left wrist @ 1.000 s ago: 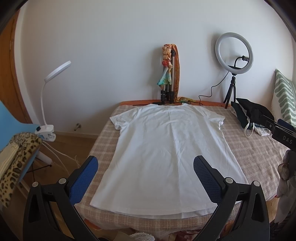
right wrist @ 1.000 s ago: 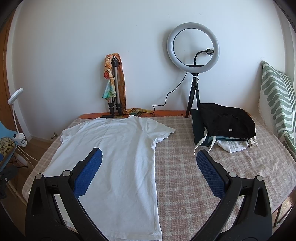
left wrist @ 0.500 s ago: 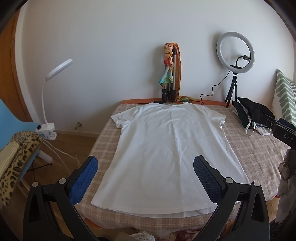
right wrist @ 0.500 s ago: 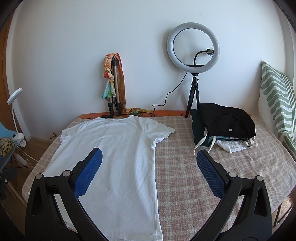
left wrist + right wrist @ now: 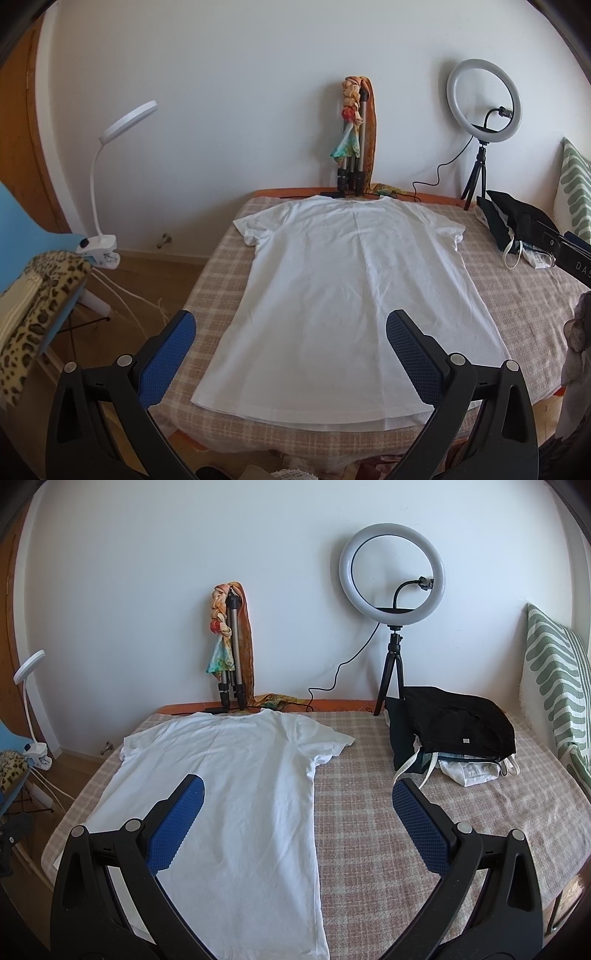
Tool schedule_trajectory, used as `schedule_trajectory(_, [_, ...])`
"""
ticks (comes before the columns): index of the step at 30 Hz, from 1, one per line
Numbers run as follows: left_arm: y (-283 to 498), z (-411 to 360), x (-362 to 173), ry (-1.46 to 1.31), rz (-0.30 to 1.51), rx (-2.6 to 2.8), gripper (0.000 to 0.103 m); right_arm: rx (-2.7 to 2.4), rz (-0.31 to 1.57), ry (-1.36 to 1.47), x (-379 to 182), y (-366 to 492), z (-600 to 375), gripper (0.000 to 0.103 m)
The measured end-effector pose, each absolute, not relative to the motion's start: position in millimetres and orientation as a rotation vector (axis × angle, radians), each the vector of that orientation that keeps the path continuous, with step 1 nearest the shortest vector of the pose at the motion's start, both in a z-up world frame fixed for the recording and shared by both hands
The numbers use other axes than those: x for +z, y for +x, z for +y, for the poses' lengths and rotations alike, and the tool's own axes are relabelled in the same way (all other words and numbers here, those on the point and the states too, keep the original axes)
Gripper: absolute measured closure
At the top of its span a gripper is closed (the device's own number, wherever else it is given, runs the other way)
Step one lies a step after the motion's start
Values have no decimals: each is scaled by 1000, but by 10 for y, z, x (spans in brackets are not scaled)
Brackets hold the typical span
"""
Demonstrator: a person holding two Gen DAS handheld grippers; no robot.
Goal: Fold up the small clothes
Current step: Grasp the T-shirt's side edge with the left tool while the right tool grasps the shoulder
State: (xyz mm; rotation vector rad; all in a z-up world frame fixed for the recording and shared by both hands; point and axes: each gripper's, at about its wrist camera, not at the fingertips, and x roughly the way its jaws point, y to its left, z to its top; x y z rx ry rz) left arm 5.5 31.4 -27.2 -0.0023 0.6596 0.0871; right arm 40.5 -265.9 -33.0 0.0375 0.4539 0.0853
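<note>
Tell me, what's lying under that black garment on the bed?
Under the black garment a few folded pieces poke out: something white, a bluish layer above it, and a white strap. How many items are stacked there stays covered.

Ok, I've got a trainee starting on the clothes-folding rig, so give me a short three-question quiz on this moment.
1. True or false: the white T-shirt lies spread flat on the checked bedcover, not yet folded.
2. Which is right? A) both grippers are shut on the shirt; B) the left gripper and right gripper are open and hold nothing; C) only the right one grips cloth.
3. What lies on the bedcover beyond the shirt's right sleeve, below the ring light?

Key: 1 true. 2 B. 3 a pile of clothes with a black garment on top.
</note>
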Motion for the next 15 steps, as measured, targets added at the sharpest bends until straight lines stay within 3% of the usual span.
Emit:
schedule_trajectory(6, [78, 654, -472, -87, 711, 96, 1, 207, 511, 71, -393, 637, -2494, 0])
schedule_trajectory(15, [41, 1198, -847, -218, 791, 86, 18, 431, 686, 168, -408, 948, -2010, 13])
